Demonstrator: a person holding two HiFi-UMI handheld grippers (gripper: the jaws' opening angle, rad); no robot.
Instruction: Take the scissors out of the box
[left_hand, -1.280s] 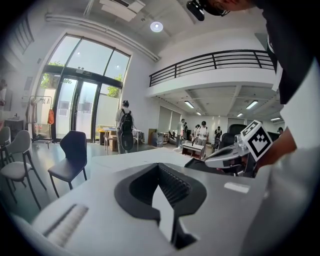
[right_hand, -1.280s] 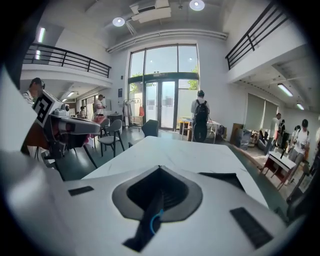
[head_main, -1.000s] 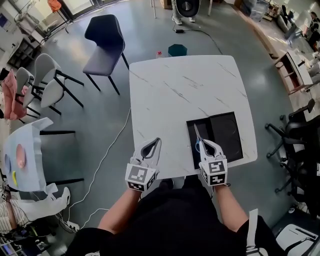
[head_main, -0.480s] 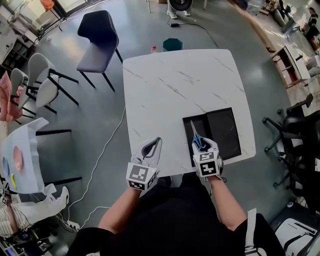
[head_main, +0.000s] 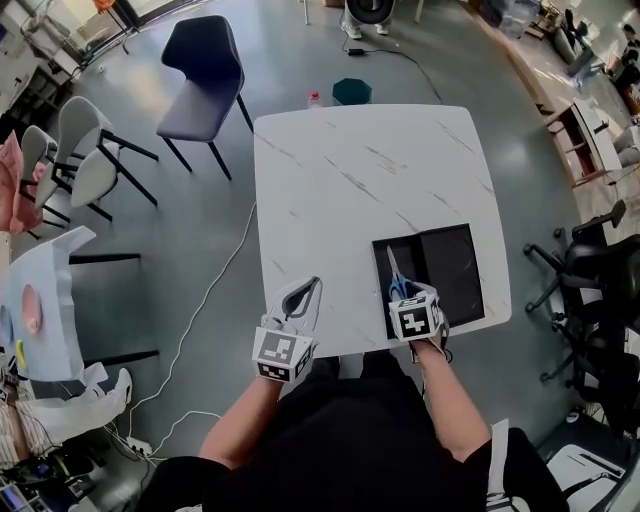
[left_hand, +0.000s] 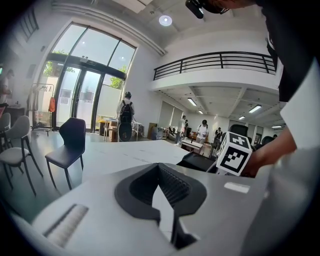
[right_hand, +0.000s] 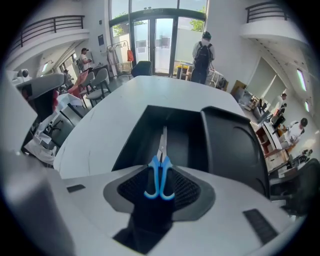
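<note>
Blue-handled scissors lie in the left half of an open black box near the table's front right edge, blades pointing away from me. My right gripper points steeply down over the handles. In the right gripper view the scissors sit between the two ribbed pads, with a gap on each side; the jaws are closing. My left gripper rests over the table's front edge, left of the box, its tips together with nothing in them.
The box's black lid lies open to the right of the tray, shown too as the lid. The white marble table stretches away from me. Chairs stand at the far left; a cable runs across the floor.
My right gripper has dropped and tipped nose-down onto the scissors' handles, and its jaws have come apart around them. The left gripper has stayed where it was.
</note>
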